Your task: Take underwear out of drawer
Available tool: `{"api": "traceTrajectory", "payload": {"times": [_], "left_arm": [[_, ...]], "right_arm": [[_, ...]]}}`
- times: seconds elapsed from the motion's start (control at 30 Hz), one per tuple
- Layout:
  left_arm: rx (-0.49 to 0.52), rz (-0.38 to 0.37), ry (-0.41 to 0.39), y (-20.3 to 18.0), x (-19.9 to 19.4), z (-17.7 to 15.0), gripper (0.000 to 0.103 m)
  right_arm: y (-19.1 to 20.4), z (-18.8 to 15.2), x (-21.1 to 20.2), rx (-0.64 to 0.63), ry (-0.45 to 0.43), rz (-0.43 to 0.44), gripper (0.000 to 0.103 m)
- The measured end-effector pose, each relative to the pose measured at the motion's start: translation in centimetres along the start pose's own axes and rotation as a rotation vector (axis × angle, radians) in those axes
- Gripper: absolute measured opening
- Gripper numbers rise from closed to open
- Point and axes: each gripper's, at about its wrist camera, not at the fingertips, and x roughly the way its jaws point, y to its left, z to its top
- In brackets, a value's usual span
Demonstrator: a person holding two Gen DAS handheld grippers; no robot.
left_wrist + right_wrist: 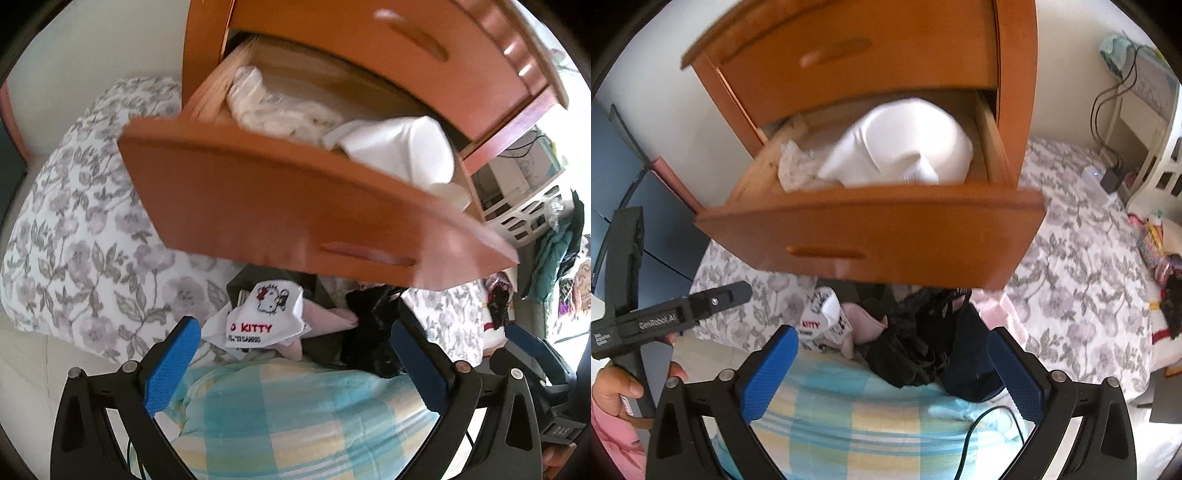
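Fingers (168, 363) of both grippers spread wide, empty, above black underwear (919, 347); drawer (871, 236) open, white garment (905, 147) blurred, perhaps underwear.

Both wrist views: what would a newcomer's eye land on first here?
The pulled-out wooden drawer fills the middle of both views, with a big white garment bulging above its front edge. Below it, on the checked blanket, lie black underwear and a Hello Kitty cloth. Both grippers, left and right, are open and empty.
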Motion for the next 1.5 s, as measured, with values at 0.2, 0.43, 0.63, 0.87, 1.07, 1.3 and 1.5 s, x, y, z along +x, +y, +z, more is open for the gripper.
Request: {"api": "traceTrajectory", "payload": {"times": [0.2,0.43,0.63,0.87,1.07,1.3,1.5], "left_arm": [[0.048,-0.037,-0.095,-1.1,-3.5,1.3,0.103],[0.048,-0.052,-0.216,-1.3,-6.7,3.3,0.103],[0.022,-0.034,-0.237,-0.4,-6.8,5.5,0.103],[0.002,-0.02,-0.242,0.6,-6.4,7.1,0.103],[-0.001,-0.022,-0.237,1.1,-5.9,8.0,0.103],[0.002,-0.023,-0.222,1.5,-4.8,8.8,0.103],[0.006,-0.02,-0.212,1.7,-4.0,9.4,0.103]], "right_arm": [[0.7,1.5,-3.2,-0.021,-0.104,0.003,0.103],[1.0,3.2,-4.9,-0.049,-0.18,-0.006,0.103],[1.0,4.9,-4.7,-0.071,-0.196,-0.016,0.103],[1.0,6.5,-3.3,-0.084,-0.175,-0.026,0.103],[1.4,7.6,-2.1,-0.112,-0.158,-0.041,0.103],[2.3,8.5,-0.7,-0.156,-0.139,-0.06,0.103],[2.4,9.3,0.2,-0.166,-0.128,-0.061,0.103]]}}
